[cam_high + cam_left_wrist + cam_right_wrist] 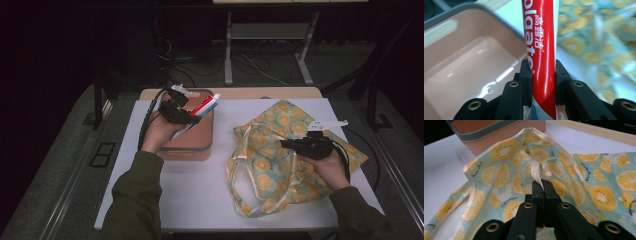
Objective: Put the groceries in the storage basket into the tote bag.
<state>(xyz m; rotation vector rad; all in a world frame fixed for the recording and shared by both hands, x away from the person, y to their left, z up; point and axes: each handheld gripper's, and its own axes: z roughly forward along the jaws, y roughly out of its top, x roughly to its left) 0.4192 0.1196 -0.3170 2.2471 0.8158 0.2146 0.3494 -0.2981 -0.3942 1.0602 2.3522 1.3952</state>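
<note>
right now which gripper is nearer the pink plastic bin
Left. The left gripper holds a red toothpaste tube right above the pink plastic bin; the right gripper grips the lemon-print bag, off beside it.

The high view looks forward and down from above the person's side onto the white table [200,200]. The left gripper view sits close behind its jaws, facing the pink bin [461,62] and the fruit-print bag [599,45]. The right gripper view looks low across the same bag [504,175] toward the same bin [499,135], so all three views share both.
</note>
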